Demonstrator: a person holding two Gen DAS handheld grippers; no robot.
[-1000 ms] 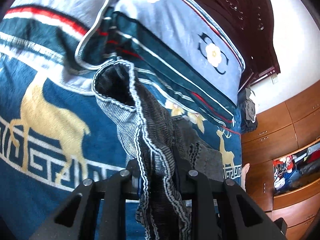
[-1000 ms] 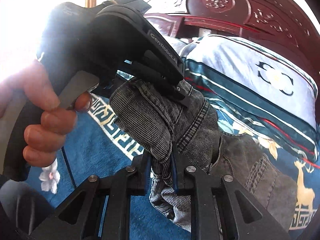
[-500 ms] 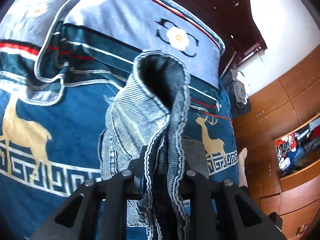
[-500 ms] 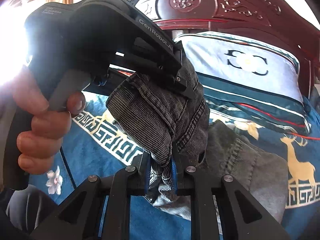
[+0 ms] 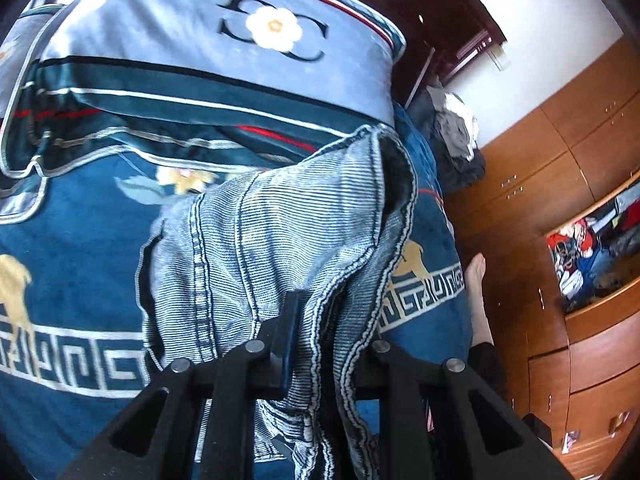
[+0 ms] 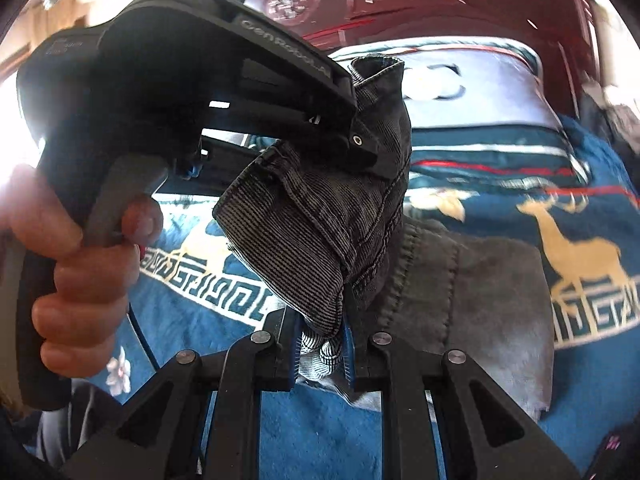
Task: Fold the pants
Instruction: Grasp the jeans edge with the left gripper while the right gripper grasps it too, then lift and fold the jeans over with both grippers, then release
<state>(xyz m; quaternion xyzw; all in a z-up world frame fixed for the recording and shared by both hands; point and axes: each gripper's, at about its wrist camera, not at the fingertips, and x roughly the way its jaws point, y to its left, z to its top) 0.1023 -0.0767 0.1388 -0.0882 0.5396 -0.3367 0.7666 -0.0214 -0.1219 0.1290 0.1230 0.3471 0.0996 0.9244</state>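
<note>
1. Both claws are clenched on the pants [image 5: 288,224]: the left gripper [image 5: 316,344] pinches a bunched hem, the right gripper [image 6: 320,354] another fold.
2. Lifted denim drapes forward from the fingers, above the blue deer blanket [image 5: 72,240].
3. Below, the rest of the cloth lies flat on the bed, short of the pillow [image 5: 192,40].

Left gripper [image 5: 316,344] clamped on pants [image 5: 288,232] hem; denim bunched above blue deer-print blanket [image 5: 72,240]; pillow [image 5: 192,48] behind
</note>
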